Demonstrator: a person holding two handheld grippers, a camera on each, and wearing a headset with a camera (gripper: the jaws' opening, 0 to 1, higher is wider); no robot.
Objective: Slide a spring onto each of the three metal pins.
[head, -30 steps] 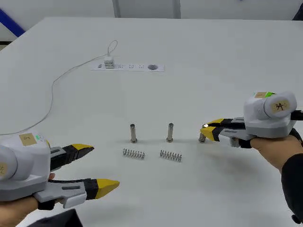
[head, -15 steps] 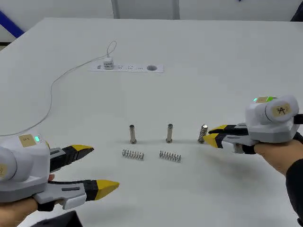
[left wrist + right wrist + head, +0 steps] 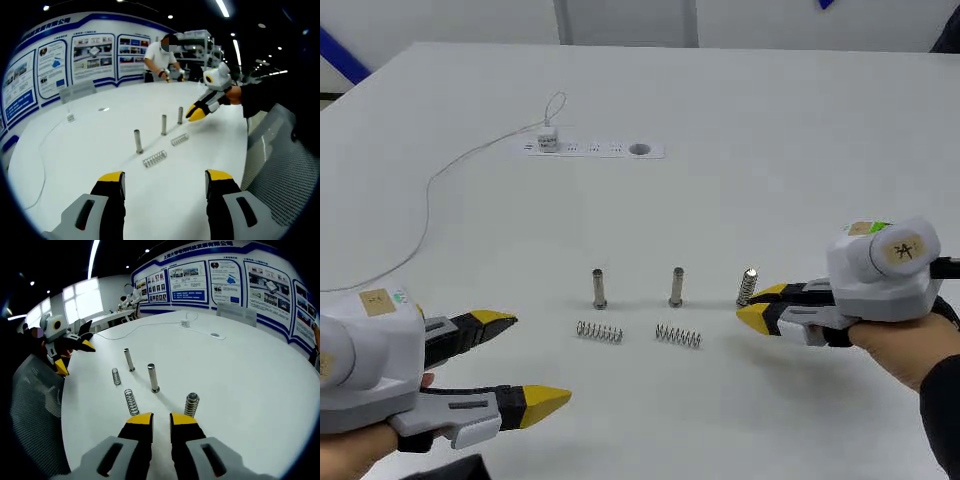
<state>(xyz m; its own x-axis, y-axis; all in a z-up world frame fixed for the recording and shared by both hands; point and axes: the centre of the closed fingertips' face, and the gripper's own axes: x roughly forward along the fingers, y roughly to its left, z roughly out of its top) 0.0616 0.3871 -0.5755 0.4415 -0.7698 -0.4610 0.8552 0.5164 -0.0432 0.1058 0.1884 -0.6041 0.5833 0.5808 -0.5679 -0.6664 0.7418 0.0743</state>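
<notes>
- Between the tips of the right gripper [image 3: 161,417]: nothing. Its jaws are parted by a narrow gap and grasp no item, and they sit just short of the right pin [image 3: 191,404].
- Right pin: upright on the table [image 3: 770,150], with the fitted spring [image 3: 748,287] coiled around its shaft. Judged one of three done.
- Middle pin [image 3: 677,286]: upright and bare. The first loose spring [image 3: 679,336] lies flat on the table just in front of it, apart from the pin.
- Left pin [image 3: 599,288]: upright and bare. The second loose spring [image 3: 599,332] lies flat just in front of it, likewise apart.
- Left gripper [image 3: 164,177]: jaws spread wide and empty, held low at the near edge of the table. It is well apart from the row of pins and points toward it.
- Outstanding, by judgement: two springs to lift and thread, one per bare pin. About a third of the job is complete.
- Far side of the table: power strip [image 3: 590,148] with a thin cable [image 3: 450,170] trailing left. Neither has any part in the work.
</notes>
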